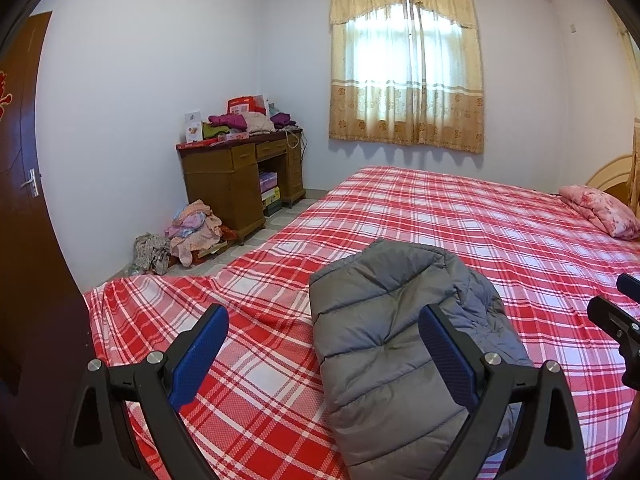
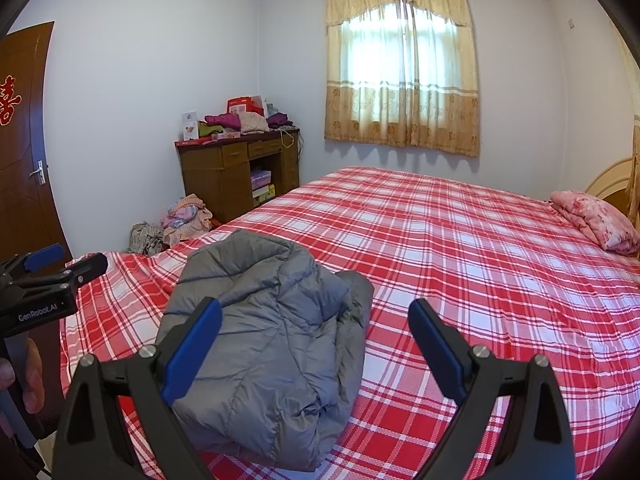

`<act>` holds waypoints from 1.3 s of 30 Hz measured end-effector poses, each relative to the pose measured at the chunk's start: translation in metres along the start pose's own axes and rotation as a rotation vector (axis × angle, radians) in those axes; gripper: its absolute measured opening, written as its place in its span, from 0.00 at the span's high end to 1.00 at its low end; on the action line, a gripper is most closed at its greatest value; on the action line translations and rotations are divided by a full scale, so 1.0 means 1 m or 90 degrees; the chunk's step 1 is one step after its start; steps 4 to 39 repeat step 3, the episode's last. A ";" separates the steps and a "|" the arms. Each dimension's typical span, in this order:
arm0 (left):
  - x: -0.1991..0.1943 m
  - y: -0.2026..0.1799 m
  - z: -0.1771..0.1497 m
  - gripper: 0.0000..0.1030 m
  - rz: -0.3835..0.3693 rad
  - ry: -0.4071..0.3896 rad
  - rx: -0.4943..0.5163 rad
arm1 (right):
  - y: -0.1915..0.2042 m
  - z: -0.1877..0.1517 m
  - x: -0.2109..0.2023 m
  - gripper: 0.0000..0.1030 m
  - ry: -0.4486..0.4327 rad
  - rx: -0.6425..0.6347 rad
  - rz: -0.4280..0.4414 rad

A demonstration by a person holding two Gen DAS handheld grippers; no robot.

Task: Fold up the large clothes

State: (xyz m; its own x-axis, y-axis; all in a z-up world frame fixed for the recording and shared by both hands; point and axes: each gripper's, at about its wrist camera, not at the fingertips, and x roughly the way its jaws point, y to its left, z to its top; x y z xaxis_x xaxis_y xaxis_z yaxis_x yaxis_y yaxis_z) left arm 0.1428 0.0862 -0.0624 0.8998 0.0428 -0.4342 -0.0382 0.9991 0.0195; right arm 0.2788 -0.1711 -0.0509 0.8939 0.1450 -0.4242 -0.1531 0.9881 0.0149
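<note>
Red plaid sheet covers the bed point(image 1: 460, 216) under both your claws. The grey padded jacket point(image 1: 400, 344) lies folded on it, just ahead of your left claw point(image 1: 324, 344) and ahead-left of your right claw point(image 2: 316, 340). Both claws stand wide, holding nothing.

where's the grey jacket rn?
Folded grey jacket lies on the plaid bed near its foot, ahead of both open tools, neither touching it.
</note>
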 end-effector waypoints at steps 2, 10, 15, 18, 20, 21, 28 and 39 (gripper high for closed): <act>0.000 -0.001 0.000 0.07 0.002 -0.003 0.004 | -0.001 -0.001 0.000 0.07 0.002 0.002 0.000; 0.000 -0.001 -0.001 0.07 -0.004 -0.002 0.003 | -0.002 -0.001 0.001 0.07 0.002 0.002 0.000; 0.000 -0.001 -0.001 0.07 -0.004 -0.002 0.003 | -0.002 -0.001 0.001 0.07 0.002 0.002 0.000; 0.000 -0.001 -0.001 0.07 -0.004 -0.002 0.003 | -0.002 -0.001 0.001 0.07 0.002 0.002 0.000; 0.000 -0.001 -0.001 0.07 -0.004 -0.002 0.003 | -0.002 -0.001 0.001 0.07 0.002 0.002 0.000; 0.000 -0.001 -0.001 0.07 -0.004 -0.002 0.003 | -0.002 -0.001 0.001 0.07 0.002 0.002 0.000; 0.000 -0.001 -0.001 0.07 -0.004 -0.002 0.003 | -0.002 -0.001 0.001 0.07 0.002 0.002 0.000; 0.000 -0.001 -0.001 0.07 -0.004 -0.002 0.003 | -0.002 -0.001 0.001 0.07 0.002 0.002 0.000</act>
